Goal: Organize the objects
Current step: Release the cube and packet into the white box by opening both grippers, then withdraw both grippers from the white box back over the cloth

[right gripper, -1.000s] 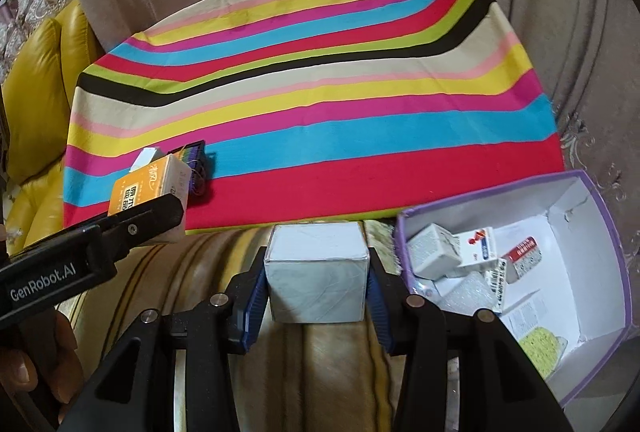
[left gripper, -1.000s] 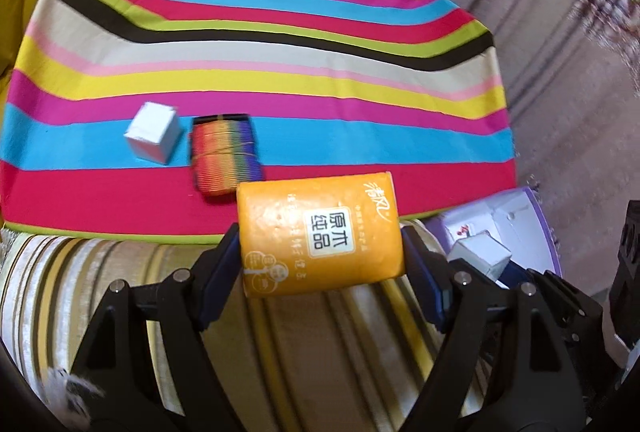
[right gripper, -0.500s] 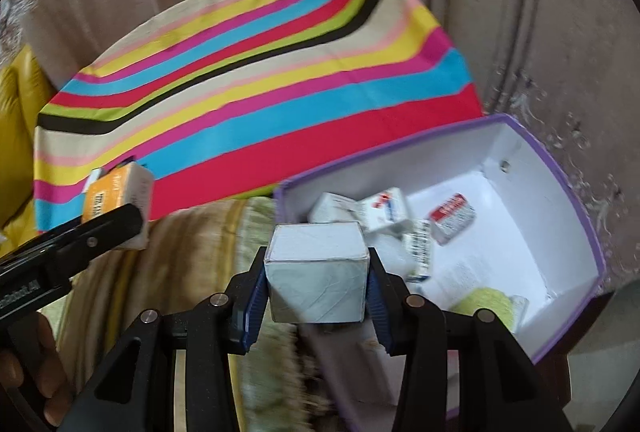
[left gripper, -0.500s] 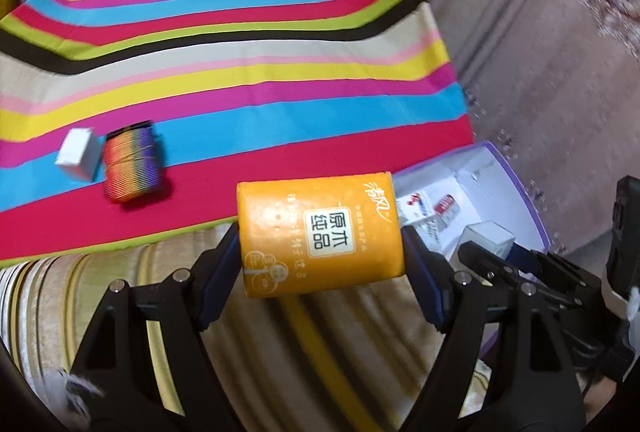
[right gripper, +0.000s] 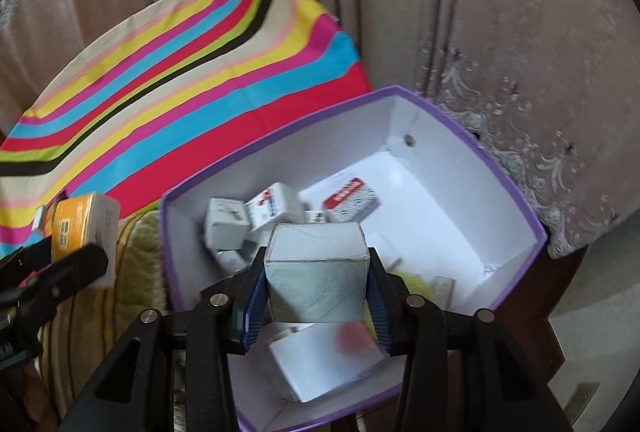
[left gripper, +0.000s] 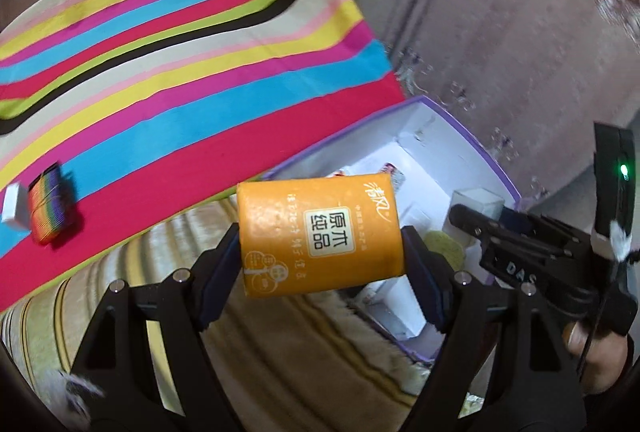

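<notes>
My left gripper [left gripper: 320,264] is shut on an orange tissue pack [left gripper: 318,234] and holds it in the air at the near-left edge of a purple-rimmed white box [left gripper: 472,147]. My right gripper [right gripper: 316,292] is shut on a pale grey cube box [right gripper: 316,272] and holds it above the inside of the purple box [right gripper: 516,187]. The orange pack also shows in the right wrist view [right gripper: 80,228], to the left of the box. A rainbow spring toy [left gripper: 48,207] and a small white box [left gripper: 10,203] lie on the striped cloth [left gripper: 180,71].
The purple box holds several small cartons [right gripper: 272,207], a red-and-white packet [right gripper: 352,199] and something yellow-green [left gripper: 444,244]. A striped sofa cushion [left gripper: 280,344] lies under my left gripper. Beige curtains [right gripper: 480,11] hang behind.
Both grippers have swung right with their loads. The right gripper now hangs over the purple box; the left has come up to its edge. The spring toy and white box stayed on the cloth.
</notes>
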Tool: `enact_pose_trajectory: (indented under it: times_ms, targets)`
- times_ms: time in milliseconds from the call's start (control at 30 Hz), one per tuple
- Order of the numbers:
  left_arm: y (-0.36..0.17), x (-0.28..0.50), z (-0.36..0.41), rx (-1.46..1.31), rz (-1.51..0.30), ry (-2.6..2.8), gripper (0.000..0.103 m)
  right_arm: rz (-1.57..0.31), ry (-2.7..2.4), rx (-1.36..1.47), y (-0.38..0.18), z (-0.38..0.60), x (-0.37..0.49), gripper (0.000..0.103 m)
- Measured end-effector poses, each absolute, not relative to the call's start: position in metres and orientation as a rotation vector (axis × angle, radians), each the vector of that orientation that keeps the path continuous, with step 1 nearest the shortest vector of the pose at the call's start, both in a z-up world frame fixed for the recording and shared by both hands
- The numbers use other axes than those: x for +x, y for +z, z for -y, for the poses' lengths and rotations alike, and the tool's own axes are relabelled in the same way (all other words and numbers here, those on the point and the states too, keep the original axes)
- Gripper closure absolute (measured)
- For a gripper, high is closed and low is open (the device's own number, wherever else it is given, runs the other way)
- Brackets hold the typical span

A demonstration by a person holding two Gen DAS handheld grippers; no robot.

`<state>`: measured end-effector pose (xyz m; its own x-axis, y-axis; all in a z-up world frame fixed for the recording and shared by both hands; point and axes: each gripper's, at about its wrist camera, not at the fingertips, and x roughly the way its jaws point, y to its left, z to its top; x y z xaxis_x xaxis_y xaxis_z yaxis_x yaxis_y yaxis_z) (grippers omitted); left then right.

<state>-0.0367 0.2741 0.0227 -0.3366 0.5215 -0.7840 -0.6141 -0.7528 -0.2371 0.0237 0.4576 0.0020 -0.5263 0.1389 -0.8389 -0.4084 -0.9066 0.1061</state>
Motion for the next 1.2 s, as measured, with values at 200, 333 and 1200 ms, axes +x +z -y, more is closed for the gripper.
enact_pose_trajectory:
  times_ms: [200, 333, 1200]
  targets:
    - [0.022, -0.03, -0.298, -1.164, -0.187, 2.063, 0.024, -0.451, 2.421, -1.29, 0.0, -0.475, 0.03, 0.057]
    - [0.02, -0.026, -0.311, -1.166, -0.222, 2.001, 0.023, -0.486, 2.405, -1.278, 0.001, -0.481, 0.033, 0.051]
    - [0.04, -0.034, -0.232, -1.102, -0.081, 2.149, 0.017, -0.475, 2.467, -1.298, 0.005, -0.452, 0.02, 0.033]
